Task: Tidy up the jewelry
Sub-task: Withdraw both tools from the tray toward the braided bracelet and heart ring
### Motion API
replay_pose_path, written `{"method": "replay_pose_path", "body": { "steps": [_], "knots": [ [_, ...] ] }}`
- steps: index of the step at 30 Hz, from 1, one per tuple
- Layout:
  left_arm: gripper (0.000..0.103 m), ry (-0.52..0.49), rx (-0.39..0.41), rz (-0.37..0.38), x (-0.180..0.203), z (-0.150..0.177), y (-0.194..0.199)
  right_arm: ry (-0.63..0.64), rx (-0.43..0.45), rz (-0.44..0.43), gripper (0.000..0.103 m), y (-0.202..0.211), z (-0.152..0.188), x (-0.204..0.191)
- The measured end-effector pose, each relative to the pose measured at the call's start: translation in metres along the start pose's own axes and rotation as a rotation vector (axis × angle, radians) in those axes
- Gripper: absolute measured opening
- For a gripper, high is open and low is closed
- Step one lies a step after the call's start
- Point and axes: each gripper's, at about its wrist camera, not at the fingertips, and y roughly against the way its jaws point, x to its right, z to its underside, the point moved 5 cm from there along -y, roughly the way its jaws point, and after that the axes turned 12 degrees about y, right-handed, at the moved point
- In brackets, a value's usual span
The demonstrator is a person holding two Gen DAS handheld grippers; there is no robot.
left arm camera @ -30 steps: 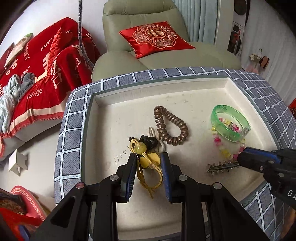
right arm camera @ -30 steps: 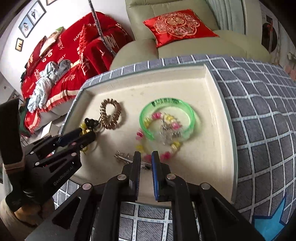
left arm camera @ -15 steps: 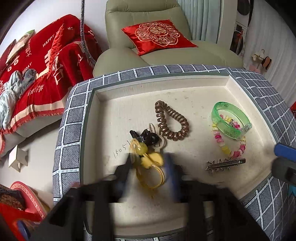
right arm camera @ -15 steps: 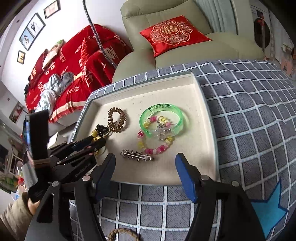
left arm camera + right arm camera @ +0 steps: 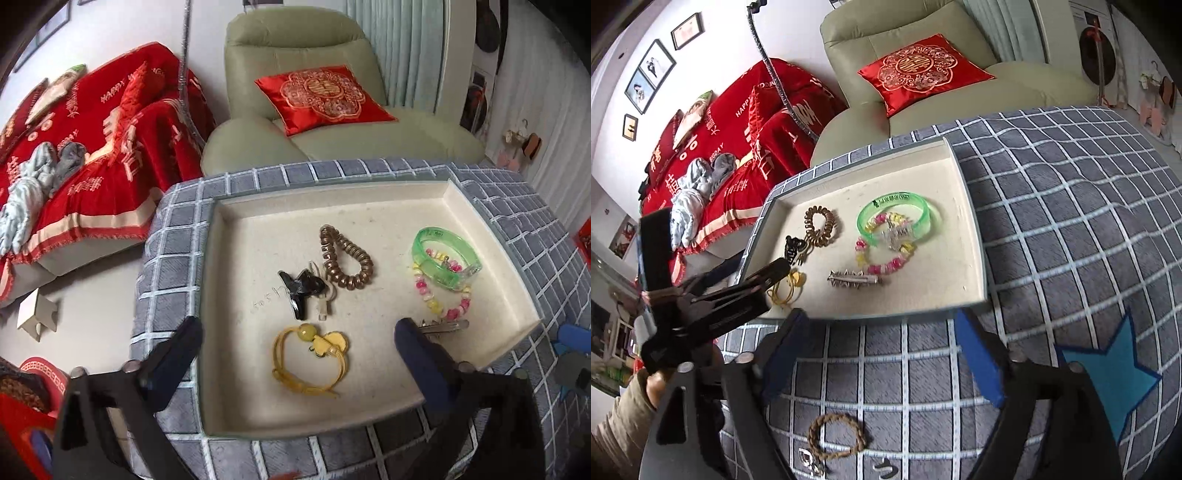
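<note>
My left claw (image 5: pixel 297 345) is opening wide and grips nothing; the yellow cord bracelet (image 5: pixel 312 356) lies loose on the tray floor between its fingers, touching neither. My right claw (image 5: pixel 882 349) is opening too, empty, its blue pads over the checked grey cloth (image 5: pixel 1071 229) just short of the tray's near wall. In the cream tray (image 5: pixel 332 206), beyond the yellow bracelet, sit a black hair clip (image 5: pixel 299 288) and, touching it, a bronze spiral hair tie (image 5: pixel 345 258). To the right a green bangle (image 5: pixel 445 256) overlaps a pink-and-yellow bead bracelet (image 5: pixel 439 301), with a spiked metal hair clip (image 5: pixel 855 277) near the front. A brown braided bracelet (image 5: pixel 836 435) lies outside on the cloth, beneath my right claw.
</note>
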Motion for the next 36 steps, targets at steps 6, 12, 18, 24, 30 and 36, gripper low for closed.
{"method": "replay_pose_path", "body": {
  "steps": [6, 12, 18, 24, 30, 36],
  "knots": [
    [0.103, 0.006, 0.018, 0.022, -0.008, 0.013, 0.035, 0.001, 0.001, 0.037, 0.103, 0.017, 0.016, -0.003],
    [0.103, 0.029, -0.031, 0.045, -0.017, 0.053, 0.053, 0.010, -0.066, 0.053, 0.103, 0.015, 0.042, -0.006],
    [0.103, 0.025, -0.098, 0.102, -0.014, 0.103, 0.071, 0.066, -0.128, 0.095, 0.103, 0.007, 0.067, -0.015],
    [0.103, 0.026, -0.122, 0.115, -0.003, 0.141, 0.084, 0.124, -0.167, 0.123, 0.103, -0.001, 0.078, -0.023],
    [0.103, 0.029, -0.120, 0.080, -0.001, 0.161, 0.090, 0.147, -0.198, 0.131, 0.103, -0.007, 0.087, -0.028],
    [0.103, 0.057, -0.134, 0.061, -0.009, 0.172, 0.092, 0.142, -0.196, 0.134, 0.089, -0.012, 0.091, -0.038]
  ]
}}
